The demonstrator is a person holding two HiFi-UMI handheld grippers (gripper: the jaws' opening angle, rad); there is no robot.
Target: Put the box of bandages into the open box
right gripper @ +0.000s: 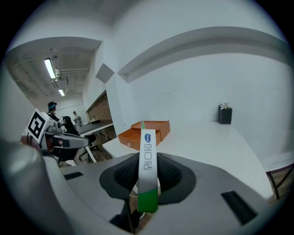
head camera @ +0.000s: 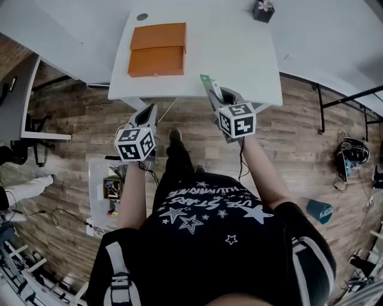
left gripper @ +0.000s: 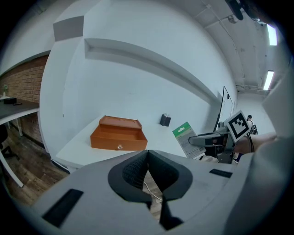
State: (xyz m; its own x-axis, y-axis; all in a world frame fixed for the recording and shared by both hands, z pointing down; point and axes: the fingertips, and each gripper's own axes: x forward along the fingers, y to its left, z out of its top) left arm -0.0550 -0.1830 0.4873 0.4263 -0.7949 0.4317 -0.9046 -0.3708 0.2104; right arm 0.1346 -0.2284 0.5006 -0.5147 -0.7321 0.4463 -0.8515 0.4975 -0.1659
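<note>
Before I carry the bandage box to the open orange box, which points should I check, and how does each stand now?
1. Bandage box held by right gripper: ok, pads press both its sides.
2. Orange box open: ok, lid folded back.
3. Its inside free: ok, nothing seen in it.
4. Table between them free: ok, only a small dark holder at the far corner.
5. Left gripper out of the way: ok, shut, empty, short of the table.
6. Grip firmness: cannot tell.
</note>
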